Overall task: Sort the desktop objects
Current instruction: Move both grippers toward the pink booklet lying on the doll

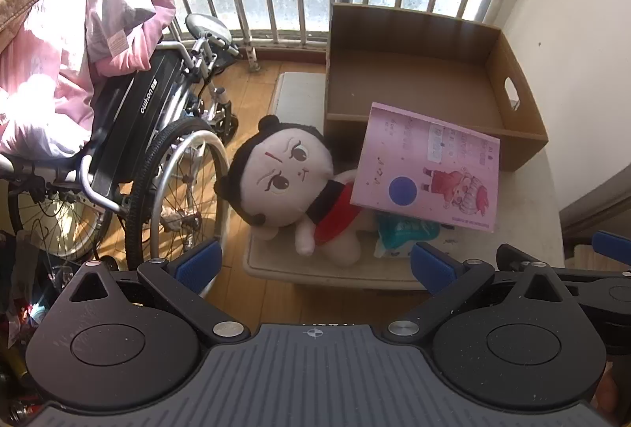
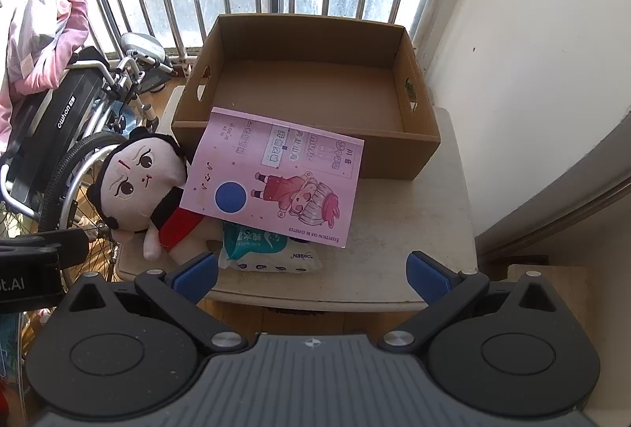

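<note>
Book (image 2: 276, 174) — thin, light, bendy — lies over doll (image 2: 138, 178) and wipes pack (image 2: 268, 249), leaning on box (image 2: 307, 79). Grip its free edge. Left gripper (image 1: 315, 265) and right gripper (image 2: 311, 277) fully spread, empty.

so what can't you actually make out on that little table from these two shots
- Wipes pack: far part hidden under the pink booklet in both views.
- Plush doll: lower body covered by the booklet; its legs cannot be made out.
- Booklet's small print: too small to read.
- Cardboard box: near floor strip hidden by its front wall.
- Table: near edge hidden by the open right gripper.
</note>
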Motion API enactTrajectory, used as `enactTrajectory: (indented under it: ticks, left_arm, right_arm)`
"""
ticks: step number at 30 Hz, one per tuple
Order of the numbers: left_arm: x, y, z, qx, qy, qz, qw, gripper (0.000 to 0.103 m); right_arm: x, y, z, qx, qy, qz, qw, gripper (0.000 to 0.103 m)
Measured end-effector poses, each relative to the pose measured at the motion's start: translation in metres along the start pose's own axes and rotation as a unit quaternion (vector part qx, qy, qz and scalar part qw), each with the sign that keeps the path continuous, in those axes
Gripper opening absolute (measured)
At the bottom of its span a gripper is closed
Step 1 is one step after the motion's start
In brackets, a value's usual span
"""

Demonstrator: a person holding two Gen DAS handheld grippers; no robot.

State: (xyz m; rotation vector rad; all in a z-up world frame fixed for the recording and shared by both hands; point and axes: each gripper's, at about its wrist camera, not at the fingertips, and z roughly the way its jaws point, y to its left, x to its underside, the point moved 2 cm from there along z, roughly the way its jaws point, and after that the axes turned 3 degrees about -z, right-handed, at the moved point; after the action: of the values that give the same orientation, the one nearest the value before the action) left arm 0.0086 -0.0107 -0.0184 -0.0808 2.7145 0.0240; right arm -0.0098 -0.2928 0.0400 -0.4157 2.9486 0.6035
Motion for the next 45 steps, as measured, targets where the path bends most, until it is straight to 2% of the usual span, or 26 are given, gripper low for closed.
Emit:
enactTrajectory:
  ticks: [22, 34, 41, 45]
  left_arm:
    - [0.004, -0.002, -0.006, 0.001, -0.003, 0.018, 0.9998, 0.102]
    - [-0.002, 0.012, -0.001, 0.005, -0.002, 0.025, 0.9997, 0.103]
    - [-0.008, 0.011, 0.011, 0.015, 0.008, 0.035, 0.9992, 0.103]
    - [-0.014, 0.005, 0.024, 0.027, 0.018, 0.039, 0.9987, 0.103]
  right_arm:
    - [0.003, -0.002, -0.007, -0.003, -0.010, 0.005, 1.000, 0.103]
    - [-0.001, 0.004, -0.005, -0.001, -0.013, 0.003, 1.000, 0.103]
    - [-0.009, -0.002, 0.006, 0.002, -0.013, 0.002, 1.000, 0.103]
    - [-0.018, -0.014, 0.021, 0.008, 0.002, -0.015, 1.000, 0.103]
